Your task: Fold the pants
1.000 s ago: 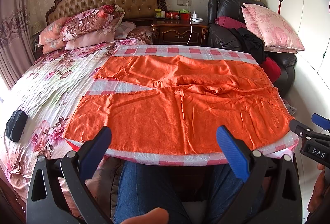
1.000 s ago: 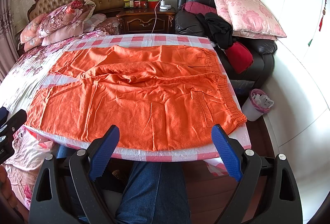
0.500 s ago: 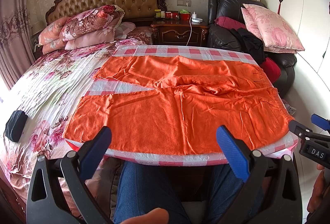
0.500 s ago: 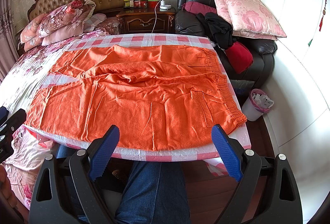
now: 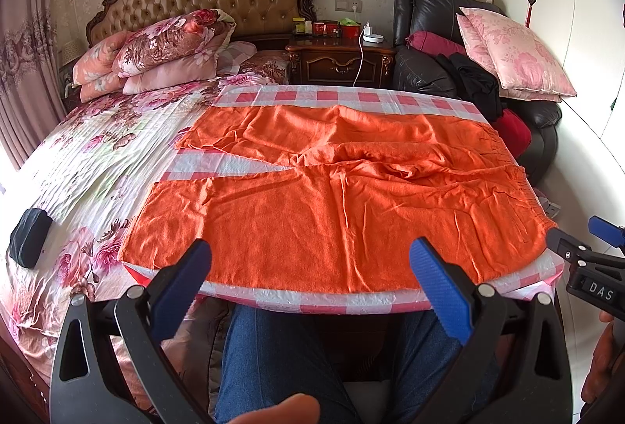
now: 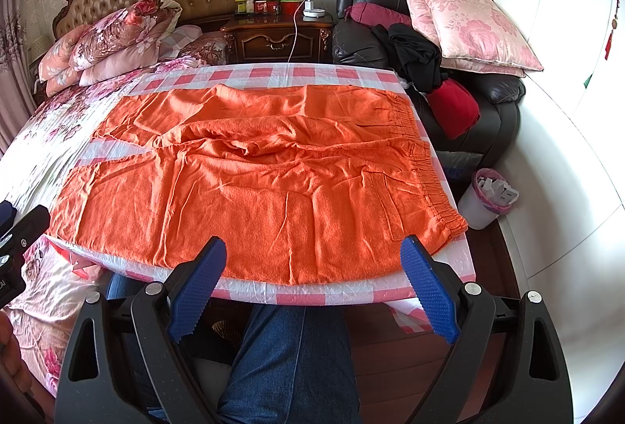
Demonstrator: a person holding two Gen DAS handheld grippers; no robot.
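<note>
Pants (image 5: 332, 205) lie spread flat on the checked cloth (image 5: 312, 97) over the bed, waistband to my right, legs to my left. I hold the left gripper (image 5: 310, 279) and the right gripper (image 6: 312, 275) both wide open, short of the near hem, touching nothing.

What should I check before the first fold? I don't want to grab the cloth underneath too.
1. Orange pants spread out flat on the checkered cloth: ok, some wrinkles mid-way.
2. Left gripper open, holding nothing: ok.
3. Right gripper open, holding nothing: ok.
4. Both legs apart, not overlapping: ok.
5. Waistband on the right, reachable: ok.
6. Near hem separable from the cloth: cannot tell.
</note>
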